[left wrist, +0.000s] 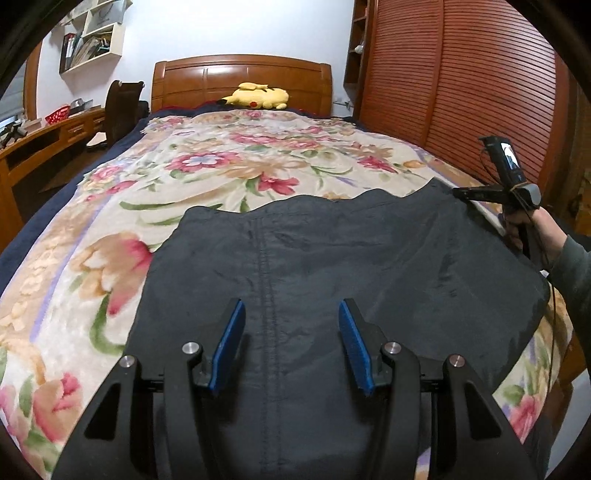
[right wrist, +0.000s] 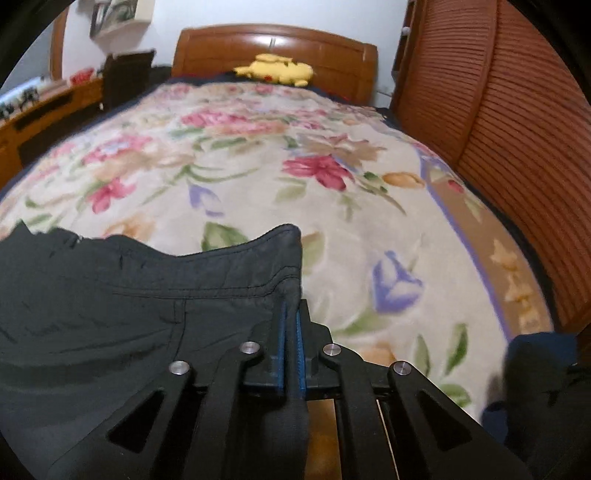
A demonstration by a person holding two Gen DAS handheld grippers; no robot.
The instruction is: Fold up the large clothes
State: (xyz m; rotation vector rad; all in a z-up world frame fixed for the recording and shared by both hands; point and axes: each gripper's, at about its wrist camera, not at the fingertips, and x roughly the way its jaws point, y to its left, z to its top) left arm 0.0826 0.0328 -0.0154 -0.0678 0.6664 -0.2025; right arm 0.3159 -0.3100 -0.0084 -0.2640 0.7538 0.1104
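dark garment spread flat on floral blanket, at the near end of the bed, filling the view from 3 to 9 o'clock through 6 in the left wrist picture. stitched seam down its middle, wavy far edge toward 12 o'clock. right gripper clenched on the garment's far right corner, blue pads pressed together with the hem folded between them; seen also from the left wrist view at 3 o'clock, at that same corner, carried by a hand in a grey-green sleeve. left gripper released, jaws apart above the garment near its seam, blue pads clear of the cloth as far as can be told, nothing held between. beyond the blanket at 12 o'clock, yellow plush toy against wooden headboard. ribbed wooden wardrobe at 2 o'clock, close beside the bed. desk and dark chair at 10 o'clock, white wall shelves at 11 o'clock.
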